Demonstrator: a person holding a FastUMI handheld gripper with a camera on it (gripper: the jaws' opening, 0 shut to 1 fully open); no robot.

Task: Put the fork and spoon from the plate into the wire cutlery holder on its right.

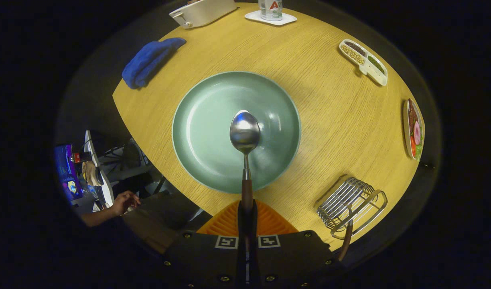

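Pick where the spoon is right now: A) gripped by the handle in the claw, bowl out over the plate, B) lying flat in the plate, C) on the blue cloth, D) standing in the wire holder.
A: the claw is shut on the spoon at its handle, the spoon's bowl out over the green plate, with the wire holder off to the right.

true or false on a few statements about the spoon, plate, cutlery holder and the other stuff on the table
1. The gripper is shut on the spoon by its handle. True.
2. The spoon's bowl hangs over the green plate. True.
3. A fork lies on the plate. False: nothing lies on the plate, and a brown handle sticks out of the wire cutlery holder.
4. The cutlery holder stands left of the plate. False: it is to the plate's right, near the table edge.
5. A blue cloth lies beyond the plate, near the toaster. True.
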